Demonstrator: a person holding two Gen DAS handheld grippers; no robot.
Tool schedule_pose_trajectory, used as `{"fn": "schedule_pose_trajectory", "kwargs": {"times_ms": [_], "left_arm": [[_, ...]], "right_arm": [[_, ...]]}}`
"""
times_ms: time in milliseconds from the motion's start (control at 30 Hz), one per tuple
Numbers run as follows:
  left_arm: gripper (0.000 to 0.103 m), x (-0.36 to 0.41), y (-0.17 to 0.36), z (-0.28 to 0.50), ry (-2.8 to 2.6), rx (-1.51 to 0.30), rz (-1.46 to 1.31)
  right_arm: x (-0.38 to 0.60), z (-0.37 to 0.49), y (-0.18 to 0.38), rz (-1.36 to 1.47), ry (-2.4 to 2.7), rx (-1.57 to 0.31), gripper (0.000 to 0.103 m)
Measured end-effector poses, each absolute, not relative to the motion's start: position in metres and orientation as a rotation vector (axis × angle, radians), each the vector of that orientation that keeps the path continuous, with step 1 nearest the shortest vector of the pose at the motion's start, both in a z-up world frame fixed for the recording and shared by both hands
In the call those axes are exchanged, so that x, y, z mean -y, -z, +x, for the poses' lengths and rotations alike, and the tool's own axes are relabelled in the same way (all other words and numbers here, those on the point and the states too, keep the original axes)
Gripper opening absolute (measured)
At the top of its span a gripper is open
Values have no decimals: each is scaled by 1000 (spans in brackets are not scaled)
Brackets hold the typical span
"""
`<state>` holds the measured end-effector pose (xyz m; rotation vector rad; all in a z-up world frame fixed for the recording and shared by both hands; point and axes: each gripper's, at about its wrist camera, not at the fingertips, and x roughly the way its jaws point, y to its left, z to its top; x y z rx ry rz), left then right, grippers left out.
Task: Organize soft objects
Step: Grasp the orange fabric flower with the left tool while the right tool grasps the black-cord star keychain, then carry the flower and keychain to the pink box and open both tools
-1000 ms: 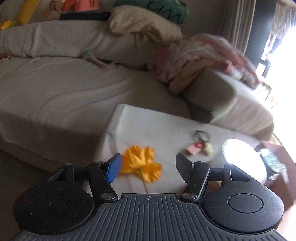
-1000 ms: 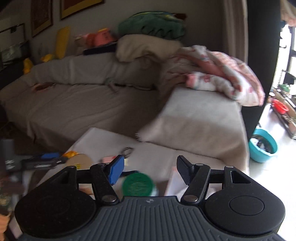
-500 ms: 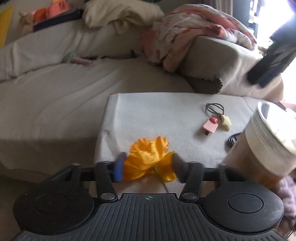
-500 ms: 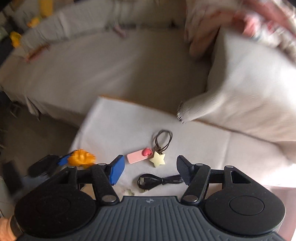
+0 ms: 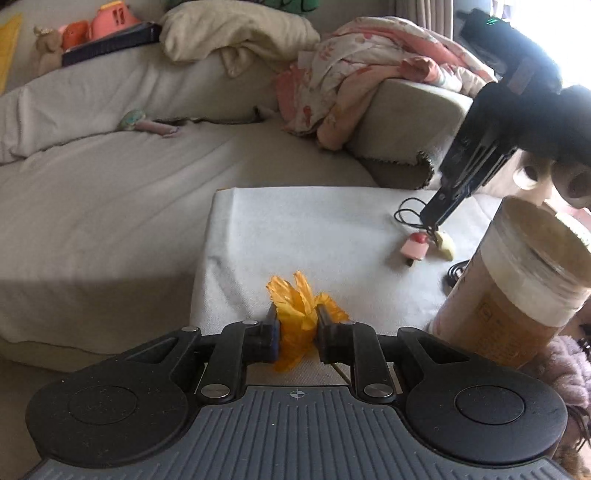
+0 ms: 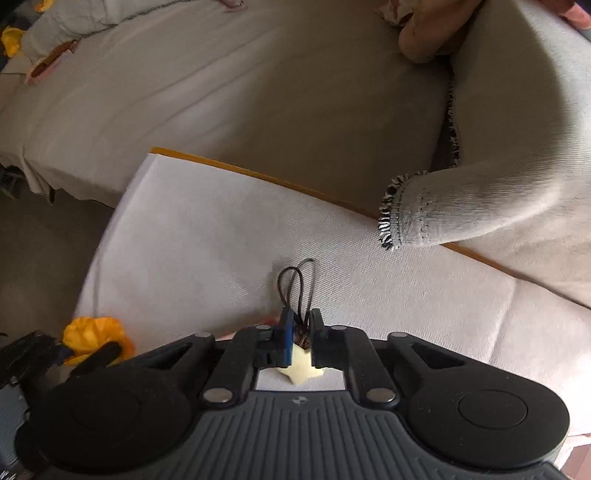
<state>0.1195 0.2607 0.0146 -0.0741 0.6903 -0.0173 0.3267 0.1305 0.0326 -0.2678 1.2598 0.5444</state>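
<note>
An orange fabric flower [image 5: 291,295] lies at the near edge of the white-clothed table [image 5: 295,221]. My left gripper [image 5: 295,317] is closing on it, and both pads press its petals. A keychain lies further right, with a pink charm [image 5: 415,249], a pale star [image 6: 301,369] and dark cord loops [image 6: 295,280]. My right gripper [image 6: 300,321] points steeply down and is shut on the cord where the charms join. In the left wrist view the right gripper [image 5: 430,225] reaches down onto the keychain. The flower [image 6: 92,332] and the left gripper [image 6: 86,350] show at the lower left of the right wrist view.
A tall cylindrical jar [image 5: 517,280] stands at the table's right, with a black cable [image 5: 456,271] beside it. A grey-covered sofa [image 5: 110,184] wraps behind the table, and its armrest cover [image 6: 480,206] overhangs the far edge. A pink floral blanket [image 5: 369,74], a cream blanket [image 5: 236,33] and plush toys [image 5: 103,22] lie on it.
My left jaws went from wide open to pressing the flower. The right gripper swung down over the table and shut on the keychain's cord.
</note>
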Motion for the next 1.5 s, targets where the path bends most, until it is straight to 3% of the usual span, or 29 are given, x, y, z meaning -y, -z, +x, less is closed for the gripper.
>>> {"fn": "schedule_pose_trajectory", "kwargs": {"times_ms": [200,467,633,767,933,1167,1400,1500], "left_arm": [[19,-265,-47,106,53,-581,-98],[19,-243,-160,61,56,-347,-2],[19,-199,-215,48,172,-250,2],[19,-147,-222,70,343,-279,-58],[20,-63,-189,124,525,-404,-136],[25,28,-106,197,570,-694,-185],[26,19,-114,206,543,-651,-234],[26,-11,-137,180,520,-584,-228]], "right_arm": [[-101,284,-105,-215,-629,-1083,2],[-27,198,-221,-116,-736,-746,2],[45,150,-277,-47,-735,-569,2],[110,120,-292,-12,-688,-481,2],[181,108,-273,17,-598,-480,2],[236,147,-193,117,-457,-664,4],[247,167,-117,124,-407,-843,8],[247,162,-107,118,-403,-846,17]]}}
